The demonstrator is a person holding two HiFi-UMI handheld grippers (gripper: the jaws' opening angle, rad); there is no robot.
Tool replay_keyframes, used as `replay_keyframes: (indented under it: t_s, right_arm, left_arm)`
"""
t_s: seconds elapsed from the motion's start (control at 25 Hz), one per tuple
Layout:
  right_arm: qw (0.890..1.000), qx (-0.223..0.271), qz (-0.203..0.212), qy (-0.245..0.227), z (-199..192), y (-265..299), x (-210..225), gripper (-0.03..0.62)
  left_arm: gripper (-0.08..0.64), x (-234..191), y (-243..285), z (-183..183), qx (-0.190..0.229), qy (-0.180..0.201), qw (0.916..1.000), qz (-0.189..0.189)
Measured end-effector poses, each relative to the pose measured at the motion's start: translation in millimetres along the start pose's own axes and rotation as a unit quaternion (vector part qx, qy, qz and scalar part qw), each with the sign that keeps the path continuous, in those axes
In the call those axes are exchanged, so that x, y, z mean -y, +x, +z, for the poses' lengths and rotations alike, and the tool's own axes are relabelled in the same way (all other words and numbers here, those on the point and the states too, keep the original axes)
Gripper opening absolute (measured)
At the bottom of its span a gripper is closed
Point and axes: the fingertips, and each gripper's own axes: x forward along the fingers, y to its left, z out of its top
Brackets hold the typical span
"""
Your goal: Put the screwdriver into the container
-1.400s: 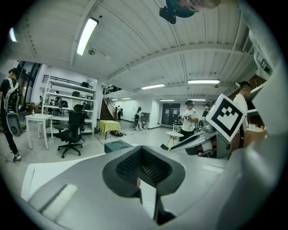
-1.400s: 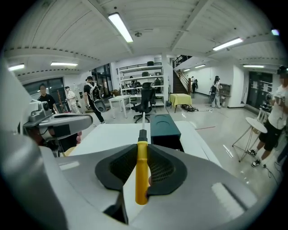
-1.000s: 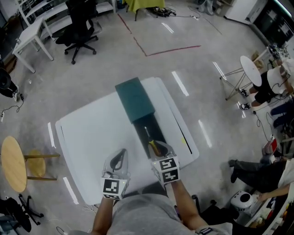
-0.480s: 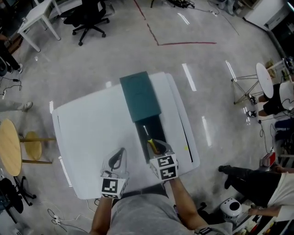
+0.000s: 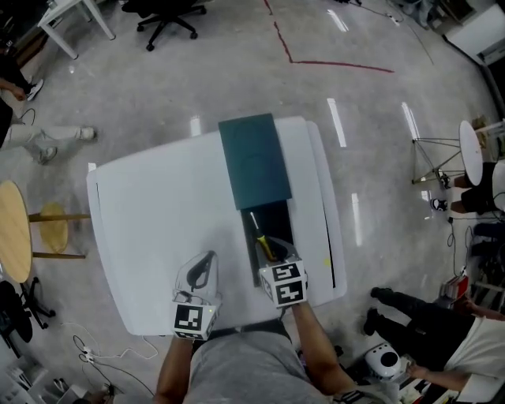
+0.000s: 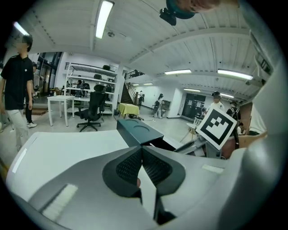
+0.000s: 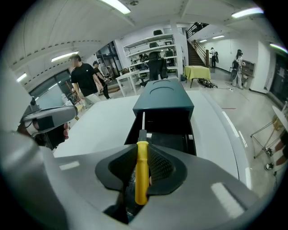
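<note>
A dark teal container (image 5: 255,160) lies on the white table (image 5: 158,221), its lid slid back so the black inside (image 5: 276,222) shows at the near end. My right gripper (image 5: 272,248) is shut on a yellow-handled screwdriver (image 5: 263,241) just over that open end. In the right gripper view the yellow handle (image 7: 141,173) sits between the pads of the right gripper (image 7: 143,152), and the shaft points into the open compartment (image 7: 171,130). My left gripper (image 5: 205,264) hovers over bare table left of the container; the left gripper (image 6: 141,152) is shut and holds nothing.
A round wooden stool (image 5: 12,229) stands left of the table. A person (image 5: 442,331) is on the floor at lower right, and another person (image 6: 15,85) stands far left beyond the table. An office chair (image 5: 170,12) is at the top.
The head camera has shifted, so the table sits higher and further right in view. Both grippers keep their places; the right one still holds the screwdriver over the container's open end.
</note>
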Motion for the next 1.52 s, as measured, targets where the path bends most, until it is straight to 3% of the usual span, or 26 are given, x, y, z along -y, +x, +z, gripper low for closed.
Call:
replay_keyframes:
  t_s: [0.52, 1.08, 1.52]
  right_arm:
    - [0.999, -0.036, 0.008, 0.004, -10, 34, 9, 0.075]
    - [0.999, -0.048, 0.005, -0.003, -13, 43, 9, 0.086]
    - [1.000, -0.006, -0.014, 0.005, 2, 25, 9, 0.124]
  left_arm:
    - [0.012, -13, 19, -22, -0.028, -0.014, 0.9995, 0.005]
    - [0.012, -11, 23, -23, -0.030, -0.015, 0.9994, 0.000]
    - [0.012, -12, 10, -13, -0.016, -0.001, 0.9999, 0.000]
